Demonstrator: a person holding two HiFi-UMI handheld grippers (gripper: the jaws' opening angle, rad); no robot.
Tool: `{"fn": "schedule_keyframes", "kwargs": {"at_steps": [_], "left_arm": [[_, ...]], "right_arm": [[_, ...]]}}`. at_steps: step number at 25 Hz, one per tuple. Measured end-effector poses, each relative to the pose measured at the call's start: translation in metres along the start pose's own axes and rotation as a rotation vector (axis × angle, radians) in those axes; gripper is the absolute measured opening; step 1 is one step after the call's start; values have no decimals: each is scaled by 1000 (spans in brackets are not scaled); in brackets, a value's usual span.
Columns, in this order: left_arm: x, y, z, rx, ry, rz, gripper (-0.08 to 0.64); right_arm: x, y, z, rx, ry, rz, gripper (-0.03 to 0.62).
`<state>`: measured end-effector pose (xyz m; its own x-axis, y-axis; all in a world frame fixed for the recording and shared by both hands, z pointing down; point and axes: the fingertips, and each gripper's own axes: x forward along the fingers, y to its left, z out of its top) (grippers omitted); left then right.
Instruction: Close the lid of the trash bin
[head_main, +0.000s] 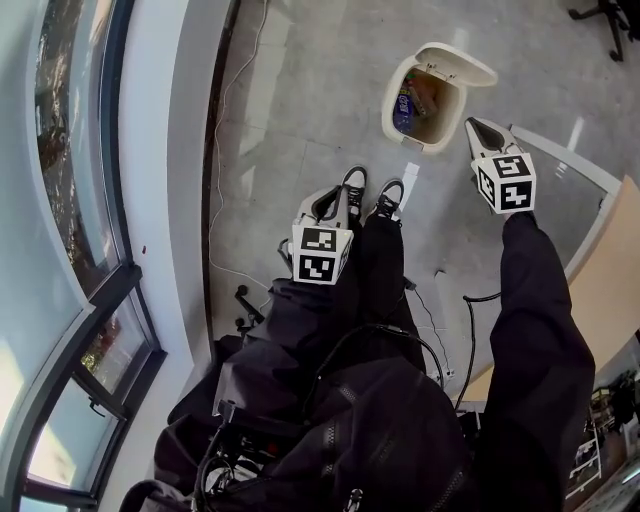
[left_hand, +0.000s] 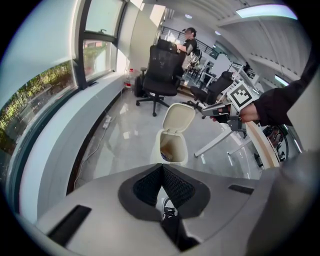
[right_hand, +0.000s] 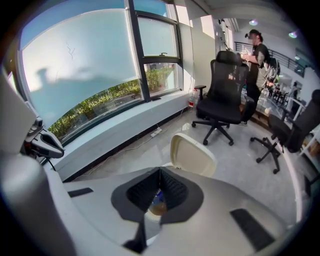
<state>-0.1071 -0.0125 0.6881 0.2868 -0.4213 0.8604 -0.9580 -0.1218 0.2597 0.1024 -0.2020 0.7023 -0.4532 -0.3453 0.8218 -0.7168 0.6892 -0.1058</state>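
The cream trash bin (head_main: 412, 112) stands on the grey floor in front of my feet, its lid (head_main: 458, 63) tipped up and back, with rubbish showing inside. My right gripper (head_main: 473, 127) hangs shut and empty just right of the bin's rim, apart from it. In the right gripper view the raised lid (right_hand: 194, 155) stands just beyond my right gripper (right_hand: 160, 171), and the bin's contents show through the jaws. My left gripper (head_main: 335, 198) is shut and empty above my shoes, short of the bin. Beyond my left gripper (left_hand: 161, 169), the bin (left_hand: 172, 146) and lid (left_hand: 179, 117) stand ahead.
A window wall and ledge (head_main: 170, 150) run along the left, with a cable (head_main: 222, 130) on the floor beside them. A desk (head_main: 605, 275) stands at the right. A black office chair (right_hand: 222, 95) and a person (right_hand: 255, 50) are behind the bin. A white scrap (head_main: 408, 180) lies near my shoes.
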Motion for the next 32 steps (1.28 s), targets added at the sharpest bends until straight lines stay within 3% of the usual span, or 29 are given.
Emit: {"fn": "schedule_keyframes", "kwargs": {"at_steps": [11,18,24,32], "left_arm": [[11,8,-15,-24,48,16,2],[12,11,-28,-48,62,25,2],[10,12,-39,-58,72,26,2],[10,13,-45,-56,74,24,2]], "right_arm": [[49,-92,54,27,-50,-113,5],[74,-130,64,66,-25,-181,5],[84,-141,47,51,47,-216,5],[80,-117,31,62,63,-160,5]]}}
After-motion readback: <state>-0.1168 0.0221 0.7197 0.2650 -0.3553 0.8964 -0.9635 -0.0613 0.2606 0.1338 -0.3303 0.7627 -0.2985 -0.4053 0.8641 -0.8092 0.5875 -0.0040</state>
